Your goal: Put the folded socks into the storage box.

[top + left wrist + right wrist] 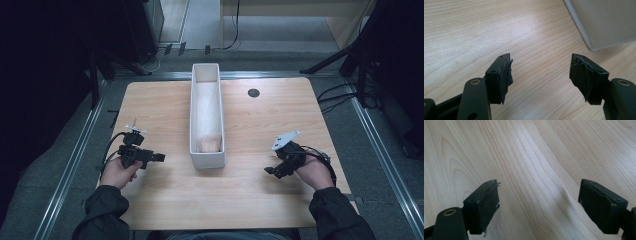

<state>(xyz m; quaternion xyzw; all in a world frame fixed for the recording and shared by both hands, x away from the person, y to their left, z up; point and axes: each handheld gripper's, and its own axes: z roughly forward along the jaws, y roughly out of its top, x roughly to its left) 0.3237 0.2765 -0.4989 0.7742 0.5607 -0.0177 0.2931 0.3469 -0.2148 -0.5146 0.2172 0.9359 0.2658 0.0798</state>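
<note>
A long white rectangular bin (pixel 206 116) stands lengthwise in the middle of the wooden table (pixel 150 200); something pale and soft lies inside it. My left gripper (pixel 159 157) rests low at the table's left, held in a hand, pointing toward the bin, jaws open with nothing between them. In the left gripper view the open left gripper (pixel 541 72) hangs over bare wood, and the bin's corner (pixel 604 22) fills the upper right. My right gripper (pixel 270 171) sits at the table's right, pointing left. In the right gripper view the right gripper (pixel 539 200) is open over bare wood.
A dark round cable hole (pixel 253 92) lies in the tabletop right of the bin's far end. Metal rails (pixel 75 160) run along the table's sides. Black stands and cables (pixel 345 95) crowd the floor beyond the far corners.
</note>
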